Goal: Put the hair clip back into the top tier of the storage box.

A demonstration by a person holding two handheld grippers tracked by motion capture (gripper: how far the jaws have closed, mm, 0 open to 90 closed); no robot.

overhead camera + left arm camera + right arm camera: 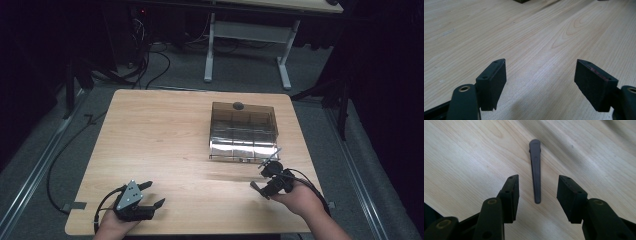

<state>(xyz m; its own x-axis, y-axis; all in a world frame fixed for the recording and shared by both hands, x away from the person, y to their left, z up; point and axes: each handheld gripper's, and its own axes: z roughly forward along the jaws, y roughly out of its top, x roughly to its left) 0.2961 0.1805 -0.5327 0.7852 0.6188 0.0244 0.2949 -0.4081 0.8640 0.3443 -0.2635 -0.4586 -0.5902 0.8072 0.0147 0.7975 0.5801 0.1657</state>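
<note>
Dark clip [535, 170], long and tapered, lies flat on the wooden table [461, 157] at the centre of the right gripper view, its broad rounded end toward the top of the frame and its narrow tip pointing down into the gap between the two black jaws. The right gripper [537, 195] stands spread, one jaw on either side of the clip's lower end and neither touching it; its pads [511, 195] hover just above the wood grain.

In the high view the right gripper [265, 175] sits at the lower right of the frame, held in a hand [300, 197] that comes in from the bottom edge, just below the near right corner of a smoky, see-through plastic box [243, 131]. That box stands on the right half of the table [165, 135], its inside split into compartments and a dark round knob [238, 105] on its far edge.

At the lower left of the same frame, the left gripper [151, 194] rests near the table's front edge, well apart from the box. Its own view shows the left gripper [540, 75] spread wide over bare wood, with nothing between the pads [495, 80].
</note>
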